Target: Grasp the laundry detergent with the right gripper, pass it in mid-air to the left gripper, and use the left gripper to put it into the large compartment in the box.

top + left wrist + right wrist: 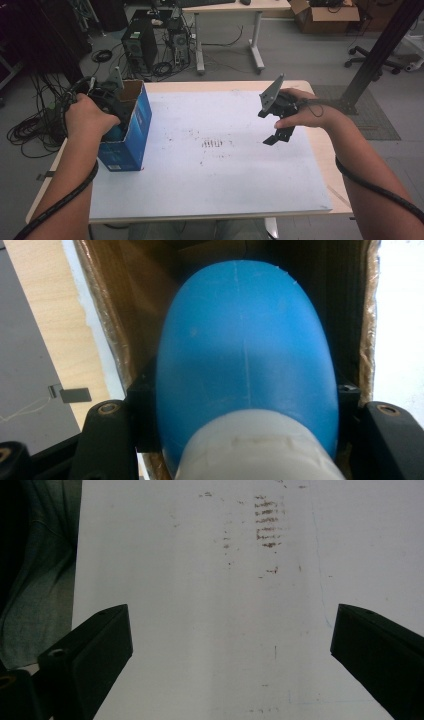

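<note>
A blue cardboard box (129, 135) stands open-topped at the table's left edge. My left gripper (111, 102) reaches down into its mouth. In the left gripper view a smooth blue rounded object with a white base (245, 365) sits between the jaws, with the box's brown inner walls (107, 315) around it; the jaws press on both of its sides. My right gripper (277, 131) hovers over the table's right half, tilted down, and its jaws stand wide apart with nothing between them (230, 645).
A white sheet (210, 165) covers the wooden table (327, 165), with brown smudges (214, 144) near the middle. Beyond the table are computer towers (140, 45), cables on the floor, a desk, a cardboard box (325, 15) and a black post (380, 50).
</note>
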A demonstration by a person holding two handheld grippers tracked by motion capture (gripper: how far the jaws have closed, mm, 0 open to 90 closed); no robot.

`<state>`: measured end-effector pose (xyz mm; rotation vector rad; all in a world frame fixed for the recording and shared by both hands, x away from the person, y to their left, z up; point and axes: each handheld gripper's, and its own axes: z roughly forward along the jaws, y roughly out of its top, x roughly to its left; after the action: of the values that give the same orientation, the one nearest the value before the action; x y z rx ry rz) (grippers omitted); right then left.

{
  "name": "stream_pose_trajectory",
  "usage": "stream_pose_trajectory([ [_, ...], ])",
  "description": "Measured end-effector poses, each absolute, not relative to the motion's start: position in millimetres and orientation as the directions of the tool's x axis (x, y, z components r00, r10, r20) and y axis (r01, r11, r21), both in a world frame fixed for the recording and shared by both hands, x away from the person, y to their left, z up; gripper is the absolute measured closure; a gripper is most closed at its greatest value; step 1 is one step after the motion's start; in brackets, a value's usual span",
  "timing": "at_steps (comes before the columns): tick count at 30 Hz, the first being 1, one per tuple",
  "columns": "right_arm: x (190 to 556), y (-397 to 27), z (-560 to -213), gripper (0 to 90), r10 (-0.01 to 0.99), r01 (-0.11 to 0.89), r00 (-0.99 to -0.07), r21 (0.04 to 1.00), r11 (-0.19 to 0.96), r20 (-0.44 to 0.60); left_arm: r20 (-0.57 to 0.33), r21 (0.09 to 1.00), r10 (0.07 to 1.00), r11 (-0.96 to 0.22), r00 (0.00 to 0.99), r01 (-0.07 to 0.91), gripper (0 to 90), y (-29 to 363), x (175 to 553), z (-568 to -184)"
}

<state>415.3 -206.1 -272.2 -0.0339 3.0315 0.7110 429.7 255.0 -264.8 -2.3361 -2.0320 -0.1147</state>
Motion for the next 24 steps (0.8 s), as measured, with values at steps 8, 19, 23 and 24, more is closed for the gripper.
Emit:
stream_pose_trajectory([
  [8, 415, -207, -273, 3.3, -0.012, -0.025, -0.999, 0.447, 0.894, -0.033, 0.083, 0.005, 0.987, -0.141, 0.140, 0.990, 38.2, 256, 430, -272],
  [19, 415, -206, -275, 3.3, -0.013, -0.022, -1.000, 0.430, 0.902, -0.024, 0.082, 0.004, 0.986, -0.149, 0.148, 0.989, 38.1, 260, 430, -277],
  [23, 415, -205, -273, 3.2, -0.011, -0.020, -1.000, 0.427, 0.904, -0.023, 0.080, 0.005, 0.987, -0.142, 0.141, 0.990, 38.1, 260, 430, -281],
  [24, 415, -205, -273, 3.3, -0.012, -0.021, -1.000, 0.425, 0.905, -0.024, 0.080, 0.004, 0.987, -0.141, 0.140, 0.990, 38.1, 260, 430, -282],
])
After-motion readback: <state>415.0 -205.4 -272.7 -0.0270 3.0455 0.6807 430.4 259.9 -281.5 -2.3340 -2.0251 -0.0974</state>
